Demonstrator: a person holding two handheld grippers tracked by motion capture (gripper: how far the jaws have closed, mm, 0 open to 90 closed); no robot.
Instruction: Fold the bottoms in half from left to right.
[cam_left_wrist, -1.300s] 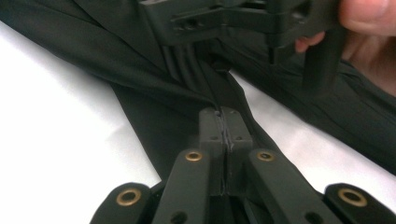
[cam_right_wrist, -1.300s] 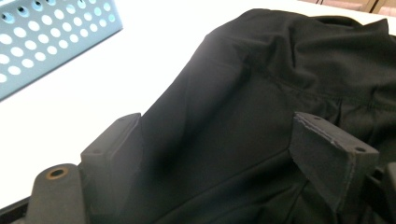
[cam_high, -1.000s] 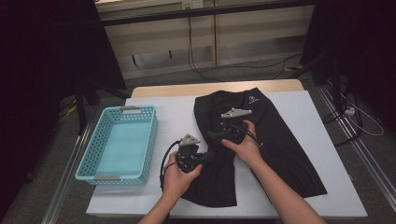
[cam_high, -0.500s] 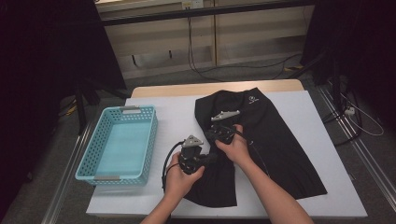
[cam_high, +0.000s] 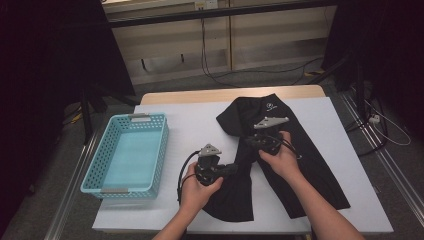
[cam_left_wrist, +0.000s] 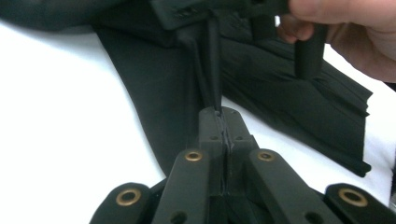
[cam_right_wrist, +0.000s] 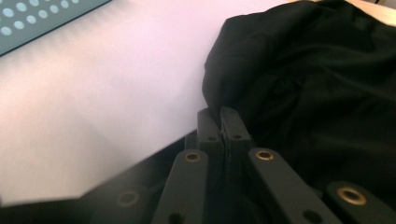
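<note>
Right gripper (cam_high: 251, 141) has shifted toward 9 o'clock, jaws just closed on the garment (cam_high: 295, 165) mid-table; left gripper (cam_high: 234, 170) pinches it too. Thin fabric could slip if tugged apart.

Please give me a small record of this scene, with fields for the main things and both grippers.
garment: black trousers, lying on the white table
left gripper: shut on a fold of the trousers
right gripper: shut on the trousers' edge
basket: light blue, at the table's left, nothing in it
hands: one on each gripper
</note>
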